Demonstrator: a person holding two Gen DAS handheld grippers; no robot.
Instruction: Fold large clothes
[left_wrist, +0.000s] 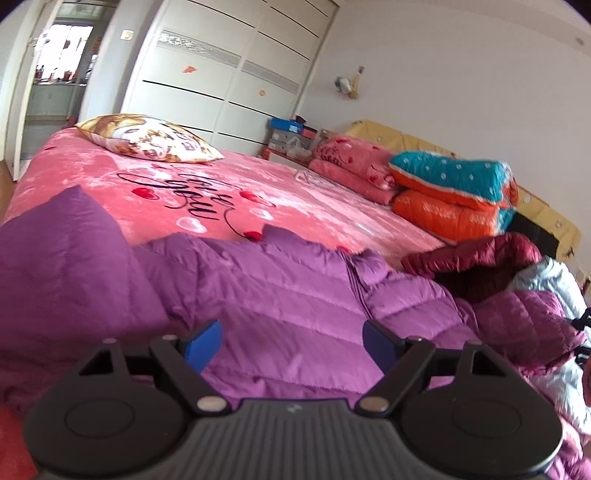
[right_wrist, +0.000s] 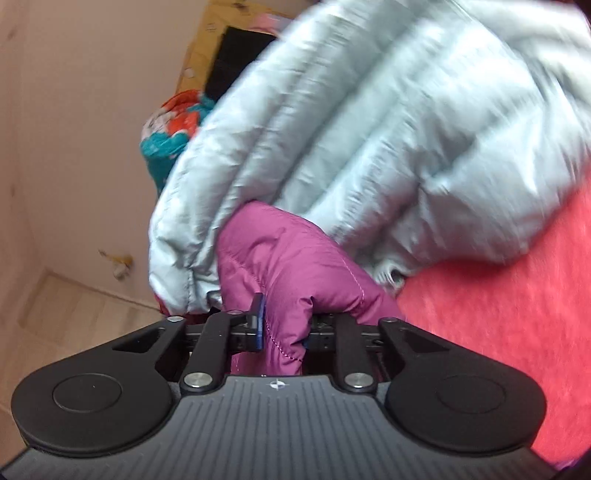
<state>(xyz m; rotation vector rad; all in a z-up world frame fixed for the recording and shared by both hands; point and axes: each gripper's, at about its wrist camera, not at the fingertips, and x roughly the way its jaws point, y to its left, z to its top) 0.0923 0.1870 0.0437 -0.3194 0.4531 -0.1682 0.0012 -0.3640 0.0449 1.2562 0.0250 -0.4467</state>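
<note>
Right gripper (right_wrist: 282, 328): jaws clamped on a fold of purple down jacket (right_wrist: 280, 266) (pale blue jacket (right_wrist: 369, 129) bunched just behind, blurred). Left gripper (left_wrist: 291, 341): jaws spread wide, nothing between, above jacket body (left_wrist: 277, 295) spread over near edge of pink bedspread (left_wrist: 295, 199). Maroon jacket (left_wrist: 491, 258) heaped beside.

My left tool (left_wrist: 291, 345) points slightly downward, its blue pads (left_wrist: 202, 345) spread wide with nothing pinched. My right tool (right_wrist: 282, 326) is rolled sideways, pads clamped on a fold of purple jacket (right_wrist: 284, 266).
</note>
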